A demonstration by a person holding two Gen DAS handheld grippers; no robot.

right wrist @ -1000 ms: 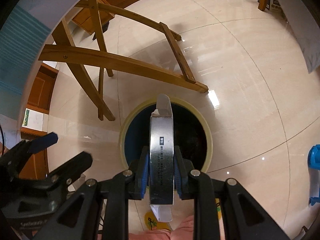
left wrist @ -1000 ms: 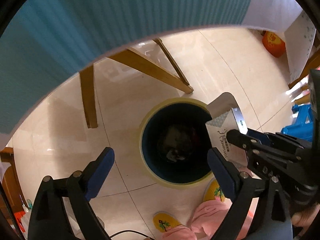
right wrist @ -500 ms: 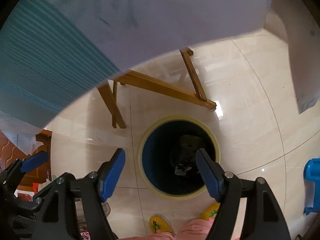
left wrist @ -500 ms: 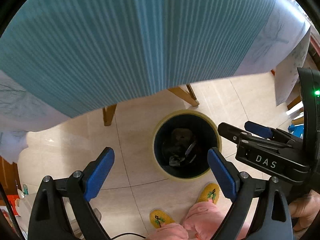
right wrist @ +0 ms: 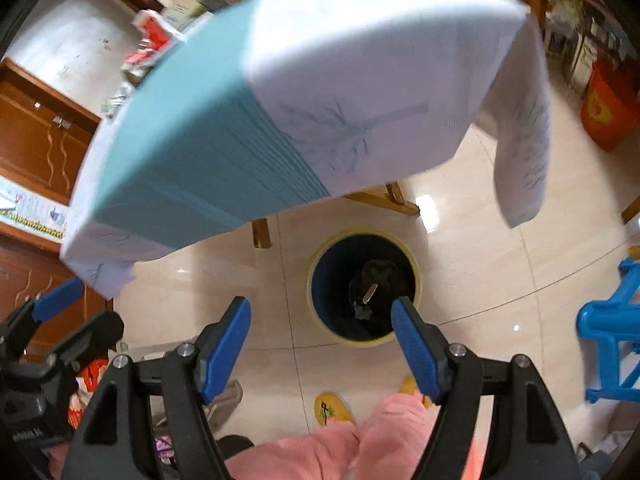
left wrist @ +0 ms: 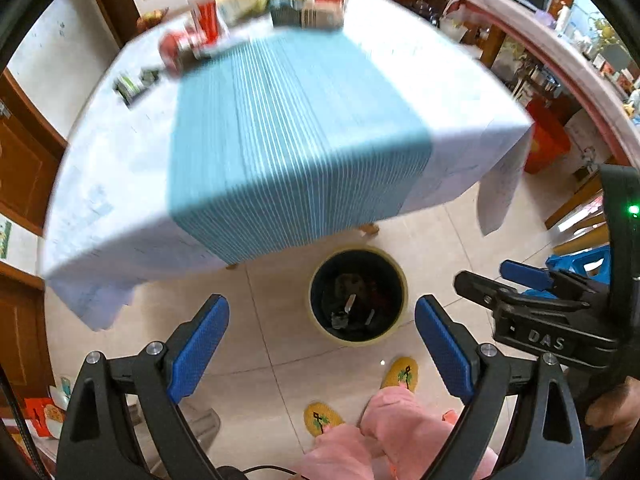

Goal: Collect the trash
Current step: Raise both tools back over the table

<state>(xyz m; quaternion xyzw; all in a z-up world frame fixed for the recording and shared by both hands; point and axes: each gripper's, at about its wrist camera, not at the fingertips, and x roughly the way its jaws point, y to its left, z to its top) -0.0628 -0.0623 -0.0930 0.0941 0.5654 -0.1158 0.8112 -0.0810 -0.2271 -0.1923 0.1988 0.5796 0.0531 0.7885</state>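
Observation:
A round trash bin (left wrist: 394,322) with a yellow rim and dark inside stands on the tiled floor by the table; it also shows in the right wrist view (right wrist: 320,312). Trash lies inside, including a small silvery box (left wrist: 350,303). My left gripper (left wrist: 322,350) is open and empty, high above the floor. My right gripper (right wrist: 320,346) is open and empty too, above the bin's near side; it also shows in the left wrist view (left wrist: 508,278). Blurred cans and packets (left wrist: 320,0) sit at the table's far end.
The table (left wrist: 280,128) has a white cloth with a teal striped runner and overhangs the bin. A blue plastic stool (right wrist: 612,336) stands on the right. An orange-red bin (right wrist: 608,108) is beyond it. Wooden cabinets (right wrist: 36,144) line the left wall. The person's pink trousers and yellow slippers (left wrist: 400,374) are below.
The right gripper opened and the silvery box it held dropped into the bin. Both grippers have since risen, so the tabletop and the items on it have come into view.

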